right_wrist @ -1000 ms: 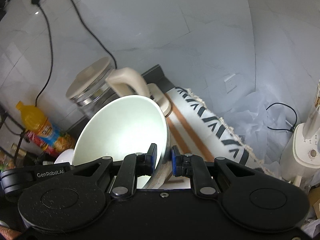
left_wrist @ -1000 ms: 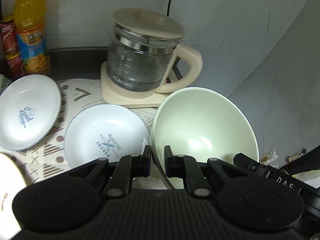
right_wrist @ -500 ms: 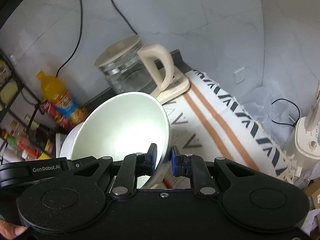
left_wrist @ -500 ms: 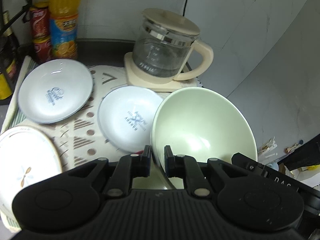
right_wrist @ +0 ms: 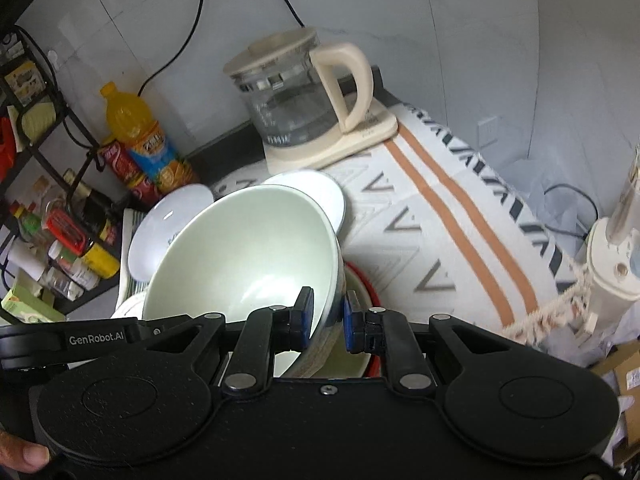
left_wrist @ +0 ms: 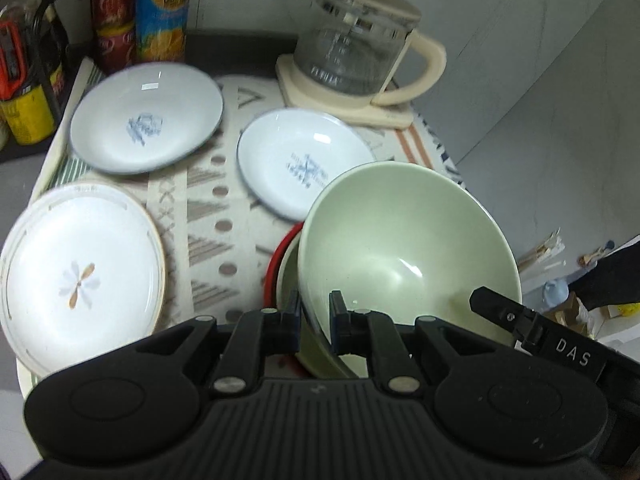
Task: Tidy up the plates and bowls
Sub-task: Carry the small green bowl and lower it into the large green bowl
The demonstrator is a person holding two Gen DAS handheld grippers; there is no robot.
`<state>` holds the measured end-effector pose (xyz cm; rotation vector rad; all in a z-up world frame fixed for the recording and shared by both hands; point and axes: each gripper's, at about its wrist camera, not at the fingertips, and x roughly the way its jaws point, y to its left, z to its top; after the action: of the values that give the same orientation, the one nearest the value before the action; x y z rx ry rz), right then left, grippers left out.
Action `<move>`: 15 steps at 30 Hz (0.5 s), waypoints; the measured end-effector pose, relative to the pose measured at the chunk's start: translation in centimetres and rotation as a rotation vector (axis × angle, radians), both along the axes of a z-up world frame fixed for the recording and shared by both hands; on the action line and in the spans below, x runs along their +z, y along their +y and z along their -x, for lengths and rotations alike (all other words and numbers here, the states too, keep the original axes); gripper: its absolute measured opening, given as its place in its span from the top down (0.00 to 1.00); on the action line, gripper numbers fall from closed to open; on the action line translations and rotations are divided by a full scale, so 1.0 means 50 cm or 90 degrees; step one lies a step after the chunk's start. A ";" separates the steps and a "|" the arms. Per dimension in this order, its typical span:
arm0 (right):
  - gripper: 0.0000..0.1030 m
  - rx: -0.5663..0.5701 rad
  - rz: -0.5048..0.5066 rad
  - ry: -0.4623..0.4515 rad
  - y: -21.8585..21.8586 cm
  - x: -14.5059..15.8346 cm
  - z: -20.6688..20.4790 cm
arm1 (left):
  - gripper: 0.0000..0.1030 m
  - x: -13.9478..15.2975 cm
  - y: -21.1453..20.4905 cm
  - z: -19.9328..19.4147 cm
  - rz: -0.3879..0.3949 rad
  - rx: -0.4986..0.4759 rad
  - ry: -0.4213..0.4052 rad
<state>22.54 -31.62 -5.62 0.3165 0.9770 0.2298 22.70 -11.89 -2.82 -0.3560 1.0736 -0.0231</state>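
Two grippers pinch one pale green bowl (left_wrist: pixel 408 240) by opposite rims: the left gripper (left_wrist: pixel 315 316) and the right gripper (right_wrist: pixel 328 316) both have jaws clamped on it, tilted over a second bowl inside a red dish (left_wrist: pixel 276 264). The left view alone shows three plates on the table (left_wrist: pixel 224 208); the right shows an orange bottle (right_wrist: pixel 140 136). One glass kettle (left_wrist: pixel 356 56) stands behind.

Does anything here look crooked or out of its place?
Yes. The green bowl is tilted steeply, held at its rim by both grippers, over a second bowl on a red plate. No spill or damage shows.
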 end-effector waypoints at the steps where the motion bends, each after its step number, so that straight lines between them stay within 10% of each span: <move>1: 0.85 -0.001 0.000 0.004 0.001 -0.005 0.003 | 0.89 -0.004 0.001 0.002 0.001 0.001 0.005; 15: 0.81 0.020 0.032 0.013 0.015 -0.030 -0.007 | 0.86 -0.044 0.002 -0.010 0.006 0.002 0.044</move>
<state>22.90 -30.90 -7.15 0.2580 1.0067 0.2305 23.22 -11.78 -5.02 -0.3697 1.1410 -0.0137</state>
